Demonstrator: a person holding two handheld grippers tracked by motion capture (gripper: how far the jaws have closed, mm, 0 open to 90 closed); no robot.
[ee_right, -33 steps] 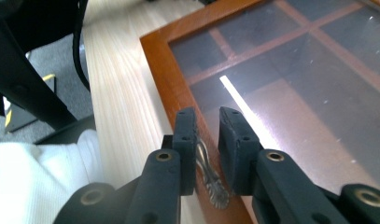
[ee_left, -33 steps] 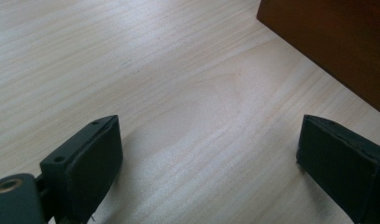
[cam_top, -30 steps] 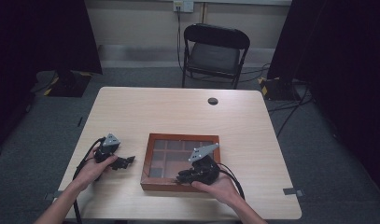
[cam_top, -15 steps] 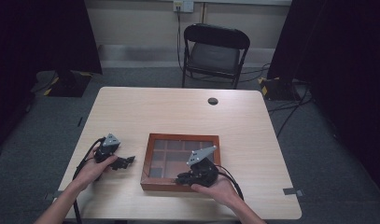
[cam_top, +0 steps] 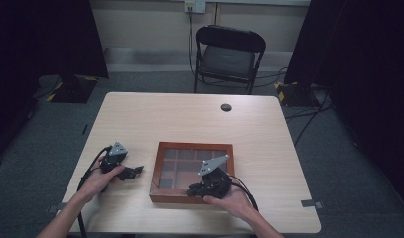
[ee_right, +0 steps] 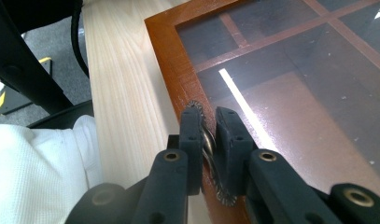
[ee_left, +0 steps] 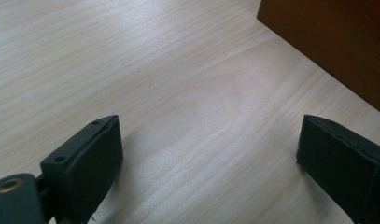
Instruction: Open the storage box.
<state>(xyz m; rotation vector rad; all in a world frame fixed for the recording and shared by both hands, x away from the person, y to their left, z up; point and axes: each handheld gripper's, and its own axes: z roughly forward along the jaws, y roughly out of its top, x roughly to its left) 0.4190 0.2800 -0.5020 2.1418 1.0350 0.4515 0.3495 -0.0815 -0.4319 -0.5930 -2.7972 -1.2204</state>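
Latch on wooden box gripped by right gripper; left gripper parked beside it.

The right gripper [ee_right: 207, 135] is closed on a small scalloped metal clasp [ee_right: 207, 140] at the front rim of the glass-lidded wooden box [cam_top: 192, 171], its jaws having just been closing onto it, probably so the lid can be lifted. The box is seen at 6 o'clock of the table [cam_top: 140, 119], near the person's edge. The left gripper [ee_left: 211, 158] is held at the box's 9 o'clock, jaws wide open with nothing between them, likely waiting to steady the box.
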